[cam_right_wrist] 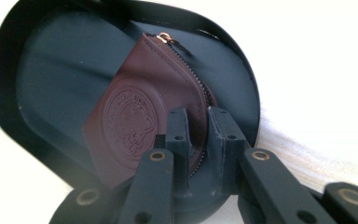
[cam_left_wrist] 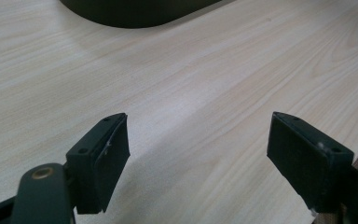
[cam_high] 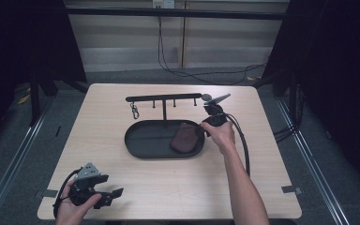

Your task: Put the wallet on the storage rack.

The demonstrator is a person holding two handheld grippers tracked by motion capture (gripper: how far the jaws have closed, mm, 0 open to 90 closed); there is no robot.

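Right now my right gripper [cam_right_wrist: 196,122] has its jaws pinched together on the zipper edge of the pouch [cam_right_wrist: 135,116], a small maroon leather coin purse that lies in the right end of the black oval tray [cam_high: 138,140], partly leaning on the tray's wall. In the high view the pouch [cam_high: 183,137] sits just under my right hand [cam_high: 221,134]. I judge it light and soft: thin leather with an embossed round seal, so it will likely flop and hang from whatever corner I hold. The stitched zipper seam looks like the stiffest part, so that edge is where I want my grip; the smooth face would probably slip between the pads. The small gold zipper pull [cam_right_wrist: 164,36] at the far corner is too tiny to trust. My left gripper [cam_high: 104,193] rests near the table's front left corner, jaws spread wide apart over bare wood, holding nothing. Behind the tray stands a rack [cam_high: 164,98] with 1 keyring [cam_high: 134,111] on it.
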